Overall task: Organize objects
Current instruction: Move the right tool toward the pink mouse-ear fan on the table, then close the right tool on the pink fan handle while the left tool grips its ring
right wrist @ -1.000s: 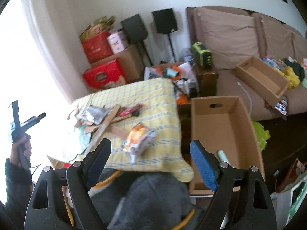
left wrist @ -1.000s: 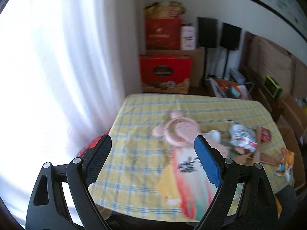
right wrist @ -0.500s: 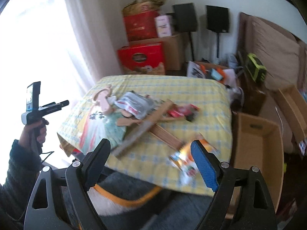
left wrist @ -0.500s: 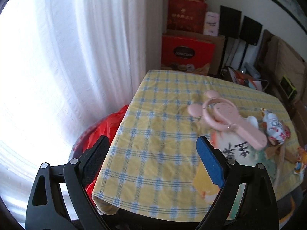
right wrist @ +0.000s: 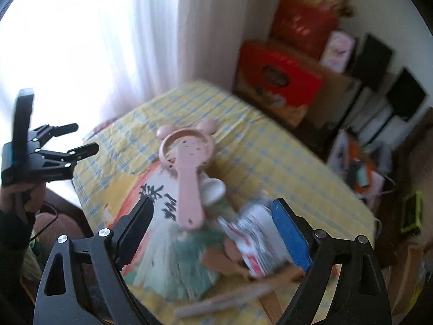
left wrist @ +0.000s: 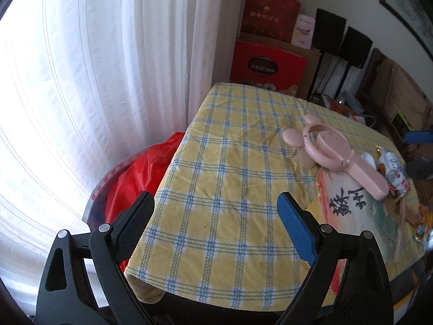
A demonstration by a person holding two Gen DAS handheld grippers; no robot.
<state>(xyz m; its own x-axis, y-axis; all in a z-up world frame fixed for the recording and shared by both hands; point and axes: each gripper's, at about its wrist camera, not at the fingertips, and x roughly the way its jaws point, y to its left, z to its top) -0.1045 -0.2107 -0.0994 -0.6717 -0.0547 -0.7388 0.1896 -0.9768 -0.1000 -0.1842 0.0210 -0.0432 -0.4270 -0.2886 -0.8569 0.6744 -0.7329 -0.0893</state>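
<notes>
A pink hand fan (right wrist: 186, 173) with round ears, a ring head and a flat handle lies on a printed paper bag (right wrist: 162, 233) on the yellow checked tablecloth (left wrist: 230, 184). The right gripper (right wrist: 212, 230), jaws just widened and holding nothing, hovers over its handle and a crumpled snack packet (right wrist: 257, 241). The left gripper (left wrist: 215, 226) stands wide apart and empty above bare cloth near the table's edge.

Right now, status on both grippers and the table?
Left gripper open, empty. Right gripper open, empty, jaws just widened. Pink fan lies on paper bag, untouched. Nothing blocking.
</notes>
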